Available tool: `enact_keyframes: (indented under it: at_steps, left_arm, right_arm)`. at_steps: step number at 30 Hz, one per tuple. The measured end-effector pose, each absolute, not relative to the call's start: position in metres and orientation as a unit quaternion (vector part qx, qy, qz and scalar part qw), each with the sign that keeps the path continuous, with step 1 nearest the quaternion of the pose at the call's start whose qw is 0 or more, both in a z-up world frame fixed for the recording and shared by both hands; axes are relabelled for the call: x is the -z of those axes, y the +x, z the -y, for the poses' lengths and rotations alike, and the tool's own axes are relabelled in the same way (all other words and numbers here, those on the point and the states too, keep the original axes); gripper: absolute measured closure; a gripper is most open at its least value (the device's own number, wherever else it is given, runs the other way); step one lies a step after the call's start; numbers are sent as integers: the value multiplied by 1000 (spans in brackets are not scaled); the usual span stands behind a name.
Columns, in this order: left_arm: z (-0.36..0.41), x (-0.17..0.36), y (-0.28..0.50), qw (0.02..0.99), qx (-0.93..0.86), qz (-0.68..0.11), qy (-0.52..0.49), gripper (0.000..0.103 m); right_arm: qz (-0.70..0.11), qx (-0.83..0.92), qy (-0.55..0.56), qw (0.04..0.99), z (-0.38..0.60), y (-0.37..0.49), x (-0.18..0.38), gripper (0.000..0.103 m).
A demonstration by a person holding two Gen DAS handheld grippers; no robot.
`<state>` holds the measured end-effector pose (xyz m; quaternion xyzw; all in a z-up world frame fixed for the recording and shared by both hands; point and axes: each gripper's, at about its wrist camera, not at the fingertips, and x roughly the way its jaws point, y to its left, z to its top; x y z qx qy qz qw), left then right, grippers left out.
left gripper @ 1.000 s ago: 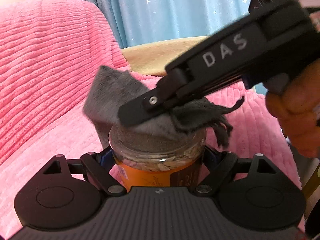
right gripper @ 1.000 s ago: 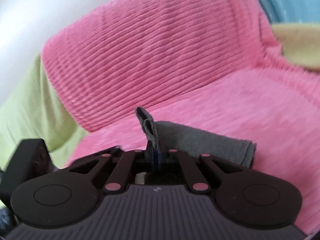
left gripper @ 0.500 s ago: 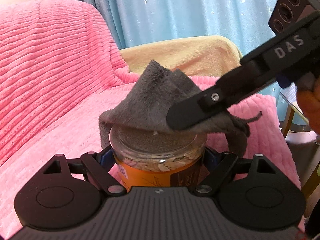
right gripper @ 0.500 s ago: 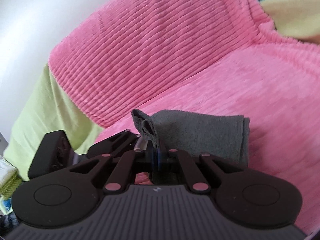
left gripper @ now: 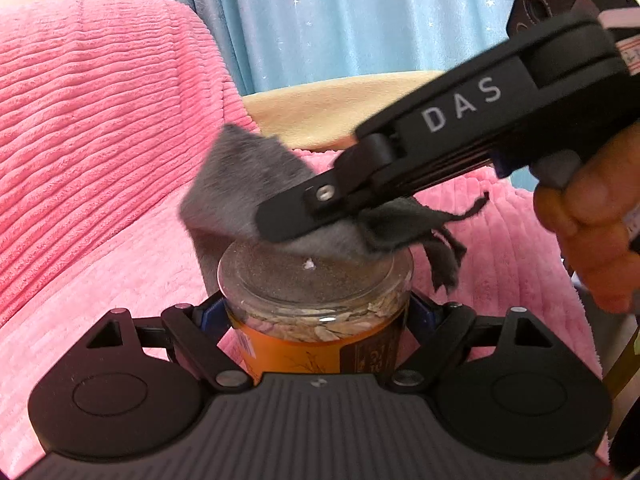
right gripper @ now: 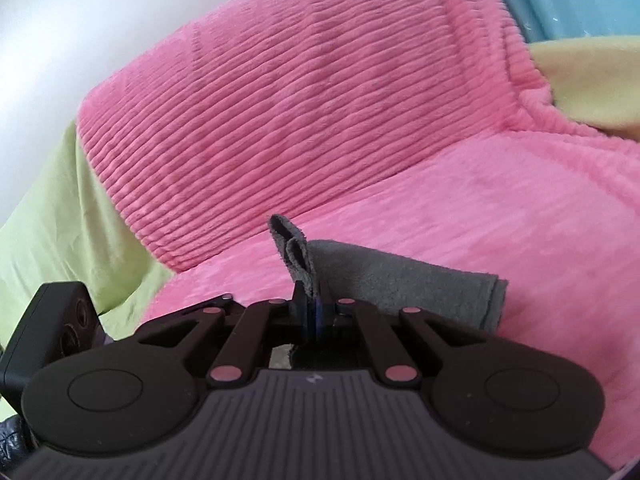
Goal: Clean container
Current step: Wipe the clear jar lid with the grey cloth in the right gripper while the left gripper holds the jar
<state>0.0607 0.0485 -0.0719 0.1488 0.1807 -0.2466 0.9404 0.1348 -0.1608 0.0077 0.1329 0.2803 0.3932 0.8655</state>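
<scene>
Grey cloth (left gripper: 244, 184) and right hand-held gripper (left gripper: 280, 224) cover jar top (left gripper: 316, 276).

Count: one clear-lidded jar (left gripper: 316, 320), orange label. One grey cloth (left gripper: 248, 184). Two grippers: left gripper (left gripper: 316, 312), right gripper (right gripper: 311, 312). One hand (left gripper: 592, 216). One pink blanket (left gripper: 100, 128). One blue curtain (left gripper: 340, 20).

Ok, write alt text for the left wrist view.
The left gripper clamps a clear jar with an orange label, while the right gripper presses a grey cloth onto the jar's top. Behind lie a pink ribbed blanket and a blue curtain.
</scene>
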Motion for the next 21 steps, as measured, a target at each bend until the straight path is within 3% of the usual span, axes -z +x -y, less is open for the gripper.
enact_keyframes:
  at_steps: [12,21]
  left_arm:
    - [-39,74,25,940,246,-179,153,18]
    - [-34,77,0,941,242,-177,158,18]
  right_arm:
    - [-331,-439,195,812,188,131,0,102]
    - [-310,-434,202,821,156,134,-1,102]
